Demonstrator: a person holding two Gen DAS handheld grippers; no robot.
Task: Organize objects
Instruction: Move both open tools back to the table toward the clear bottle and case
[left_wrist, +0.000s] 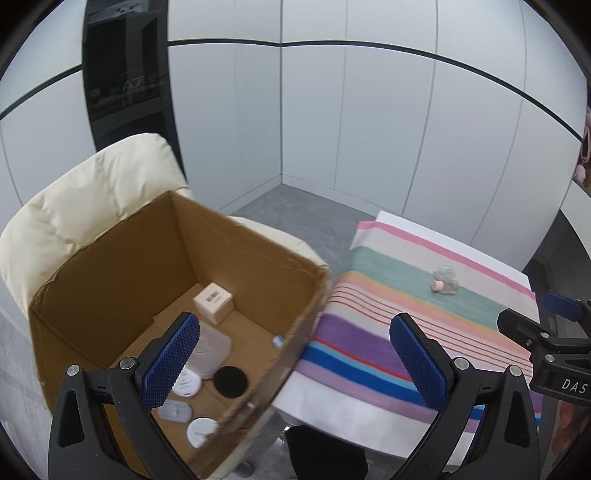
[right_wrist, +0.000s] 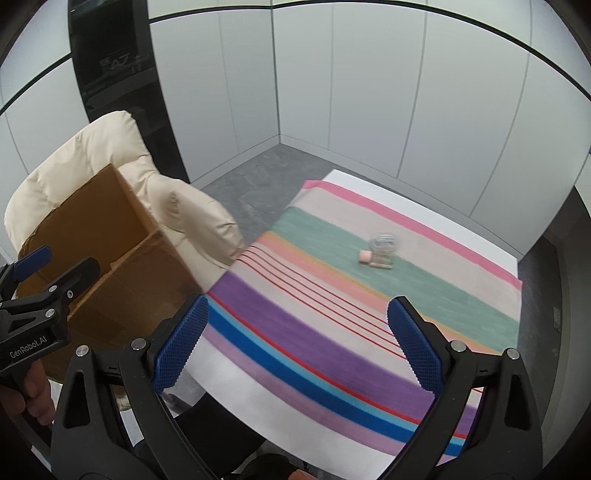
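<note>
In the left wrist view, the left gripper (left_wrist: 295, 363) hung with fingers spread wide and empty over the near rim of the open brown cardboard box (left_wrist: 110, 258) at lower left; the small clear glass bottle with a pale pink cap (left_wrist: 445, 282) lay on its side at centre right on the striped multicoloured tablecloth (left_wrist: 369, 332), where a careless approach could probably roll it away.

In the right wrist view, the right gripper (right_wrist: 297, 349) was likewise spread and empty at the bottom, well short of the bottle (right_wrist: 380, 251) at centre right; its smooth glass could slip from an off-centre pinch.

One cardboard box (left_wrist: 110, 280), six items inside, two glass jars (right_wrist: 382, 251), two claws (left_wrist: 295, 363)
</note>
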